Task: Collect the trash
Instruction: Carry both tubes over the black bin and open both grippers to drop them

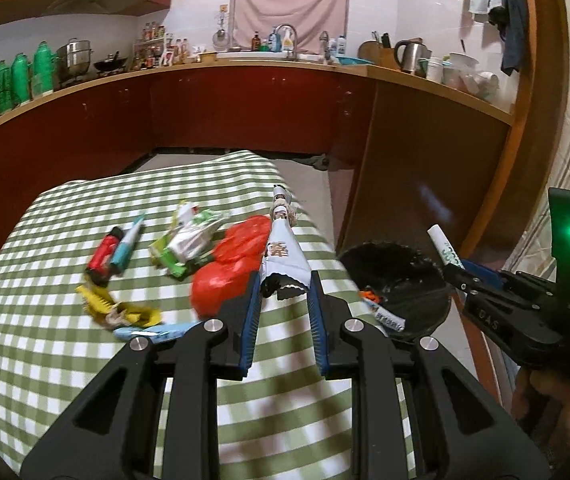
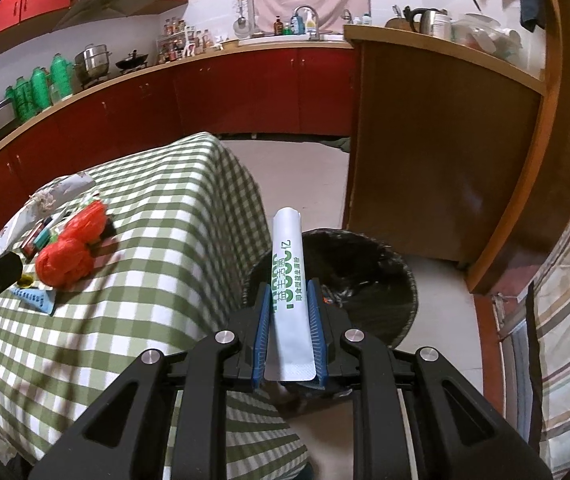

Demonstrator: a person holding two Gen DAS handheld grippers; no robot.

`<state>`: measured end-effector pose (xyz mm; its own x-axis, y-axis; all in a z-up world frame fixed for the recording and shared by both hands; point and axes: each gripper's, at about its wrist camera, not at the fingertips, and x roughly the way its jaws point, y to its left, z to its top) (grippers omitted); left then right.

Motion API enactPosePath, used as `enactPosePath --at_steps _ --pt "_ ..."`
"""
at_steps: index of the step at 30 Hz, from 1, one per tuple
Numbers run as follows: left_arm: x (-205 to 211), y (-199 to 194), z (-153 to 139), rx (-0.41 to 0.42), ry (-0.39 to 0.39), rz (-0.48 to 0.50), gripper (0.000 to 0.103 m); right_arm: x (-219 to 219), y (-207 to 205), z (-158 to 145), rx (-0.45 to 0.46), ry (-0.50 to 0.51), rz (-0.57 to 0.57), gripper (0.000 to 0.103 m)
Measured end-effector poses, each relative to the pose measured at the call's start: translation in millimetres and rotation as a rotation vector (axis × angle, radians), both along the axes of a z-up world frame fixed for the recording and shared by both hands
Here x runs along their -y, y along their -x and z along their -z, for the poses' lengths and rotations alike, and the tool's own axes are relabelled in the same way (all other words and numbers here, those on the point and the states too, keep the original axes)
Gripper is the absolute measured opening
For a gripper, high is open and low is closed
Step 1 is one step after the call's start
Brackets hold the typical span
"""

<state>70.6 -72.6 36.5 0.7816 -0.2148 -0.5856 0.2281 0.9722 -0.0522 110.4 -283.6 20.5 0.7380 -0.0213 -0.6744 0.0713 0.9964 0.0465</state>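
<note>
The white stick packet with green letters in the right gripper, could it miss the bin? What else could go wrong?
It could. The white stick packet with green lettering is clamped in the right gripper near the near rim of the black-lined round bin, so dropped now it might land on the floor. The left gripper pinches only the torn end of the long white printed wrapper, which could slip out or drag the crumpled red plastic bag beside it.
</note>
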Motion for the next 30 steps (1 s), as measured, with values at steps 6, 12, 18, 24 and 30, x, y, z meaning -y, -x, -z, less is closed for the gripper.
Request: enactPosePath --at_steps 6,12,18,24,30 --pt "27.2 -14.5 6.3 -0.008 -0.002 0.048 0.022 19.6 -0.5 -0.6 0.012 0.012 0.038 0.020" --pt "53.9 -32.1 12.9 -0.016 -0.013 0.088 0.022 35.9 -5.3 -4.2 0.030 0.018 0.065 0.020" --pt "85.1 -51.7 22.2 -0.038 -0.040 0.134 0.022 48.8 -14.7 -4.2 0.041 0.017 0.082 0.020" --pt "110.5 -68.0 29.9 -0.055 -0.063 0.167 0.022 59.5 -24.5 -3.6 0.054 0.019 0.086 0.020" --pt "133.1 -88.3 34.4 -0.103 -0.076 0.185 0.023 72.0 -38.5 -1.3 0.063 0.015 0.093 0.020"
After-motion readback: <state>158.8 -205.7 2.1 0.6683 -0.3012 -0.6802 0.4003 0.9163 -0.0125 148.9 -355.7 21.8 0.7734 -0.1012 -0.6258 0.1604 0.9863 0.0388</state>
